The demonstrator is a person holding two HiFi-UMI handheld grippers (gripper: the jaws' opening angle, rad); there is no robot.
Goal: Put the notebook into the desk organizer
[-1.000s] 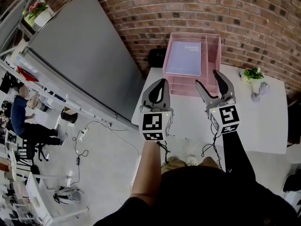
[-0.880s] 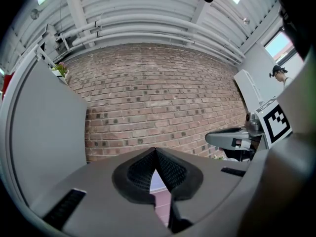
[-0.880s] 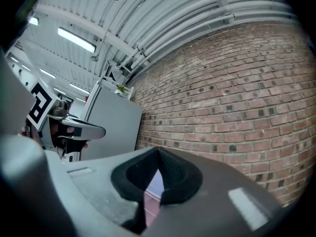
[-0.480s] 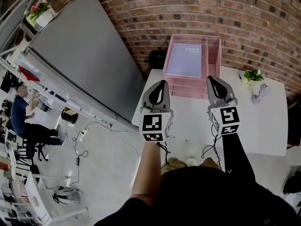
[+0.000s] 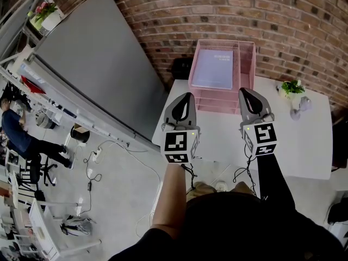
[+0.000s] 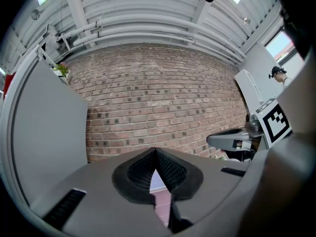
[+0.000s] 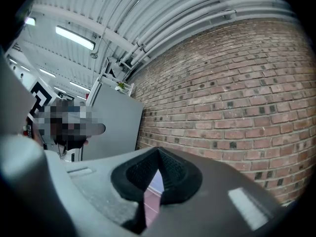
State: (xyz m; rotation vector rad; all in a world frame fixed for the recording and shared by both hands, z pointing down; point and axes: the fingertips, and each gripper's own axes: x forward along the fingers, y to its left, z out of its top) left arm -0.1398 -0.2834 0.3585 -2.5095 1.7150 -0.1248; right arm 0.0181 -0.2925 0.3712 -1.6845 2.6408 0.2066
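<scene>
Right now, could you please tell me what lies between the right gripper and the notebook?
In the head view, only the rim of the pink desk organizer separates the shut right gripper from the notebook; nothing else lies there.

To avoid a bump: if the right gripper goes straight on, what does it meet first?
The right gripper would probably meet the pink desk organizer, near its right side; depth unclear.

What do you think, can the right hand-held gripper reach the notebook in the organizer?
Probably yes: the notebook lies uncovered in the organizer's top tray, nothing between it and the shut right hand-held gripper.
</scene>
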